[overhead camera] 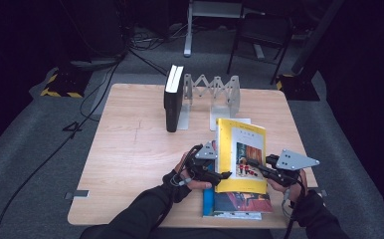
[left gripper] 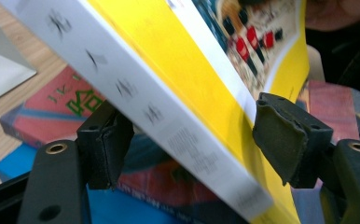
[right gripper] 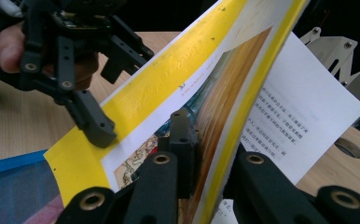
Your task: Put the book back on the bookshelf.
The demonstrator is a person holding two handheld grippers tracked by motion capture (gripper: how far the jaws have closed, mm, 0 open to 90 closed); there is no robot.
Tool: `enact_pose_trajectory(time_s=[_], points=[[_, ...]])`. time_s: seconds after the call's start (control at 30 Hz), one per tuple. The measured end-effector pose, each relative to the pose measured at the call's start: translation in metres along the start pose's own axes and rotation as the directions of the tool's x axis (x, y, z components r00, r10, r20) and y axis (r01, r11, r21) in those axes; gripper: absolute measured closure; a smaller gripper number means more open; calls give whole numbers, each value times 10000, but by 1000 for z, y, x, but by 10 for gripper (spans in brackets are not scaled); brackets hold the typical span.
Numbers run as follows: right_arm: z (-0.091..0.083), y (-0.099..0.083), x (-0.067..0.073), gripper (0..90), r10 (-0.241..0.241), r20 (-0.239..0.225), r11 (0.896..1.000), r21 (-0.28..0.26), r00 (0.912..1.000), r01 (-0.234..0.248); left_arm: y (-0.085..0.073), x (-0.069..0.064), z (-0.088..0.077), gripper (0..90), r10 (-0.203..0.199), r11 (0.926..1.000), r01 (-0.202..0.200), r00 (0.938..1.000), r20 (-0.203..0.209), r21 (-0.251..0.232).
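A thick yellow book is tilted up off a small stack of books at the table's near edge. My right gripper is shut on the thin right edge of its cover, and in the right gripper view the yellow edge runs between the jaws of this gripper, with a white printed page behind. My left gripper is at the book's lower left. Its jaws stand wide on either side of the white spine, pads close by but not clamped. The right gripper view shows that left gripper too.
A black book stands upright against a folding metal book rack at the back of the wooden table. Under the yellow book lie a red-covered book and a blue one. Cables and a chair are on the floor beyond.
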State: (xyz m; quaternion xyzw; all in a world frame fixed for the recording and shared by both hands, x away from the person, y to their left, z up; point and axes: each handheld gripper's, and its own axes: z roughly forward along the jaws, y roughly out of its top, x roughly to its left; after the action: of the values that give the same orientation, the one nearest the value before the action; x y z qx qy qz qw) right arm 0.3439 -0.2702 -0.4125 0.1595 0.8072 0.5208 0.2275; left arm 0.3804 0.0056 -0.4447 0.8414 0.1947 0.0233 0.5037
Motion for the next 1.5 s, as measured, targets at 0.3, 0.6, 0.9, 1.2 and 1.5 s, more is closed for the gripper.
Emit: enact_pose_trajectory(time_s=[0.3, 0.6, 0.9, 1.2, 1.5], points=[[-1, 5, 5, 814, -361, 29, 9992, -142, 9993, 361, 11, 5, 1, 390, -66, 9992, 73, 9998, 177, -380], [0, 14, -4, 758, -285, 515, 9989, -360, 9983, 304, 23, -2, -18, 640, 921, 9885, -975, 9944, -515, -1152], [1, 21, -3, 709, -404, 1181, 9982, -401, 9922, 455, 25, -11, -32, 745, 1937, 9719, -2110, 9688, -1543, -1043], [-16, 11, -10, 502, 301, 2224, 9969, -782, 9745, -129, 21, -13, -32, 743, 1965, 9692, -2164, 9672, -1609, -1172], [-2, 2, -18, 382, 864, 1954, 9960, 44, 9769, -890, 18, -15, -29, 734, 1866, 9678, -2098, 9688, -1628, -1391]])
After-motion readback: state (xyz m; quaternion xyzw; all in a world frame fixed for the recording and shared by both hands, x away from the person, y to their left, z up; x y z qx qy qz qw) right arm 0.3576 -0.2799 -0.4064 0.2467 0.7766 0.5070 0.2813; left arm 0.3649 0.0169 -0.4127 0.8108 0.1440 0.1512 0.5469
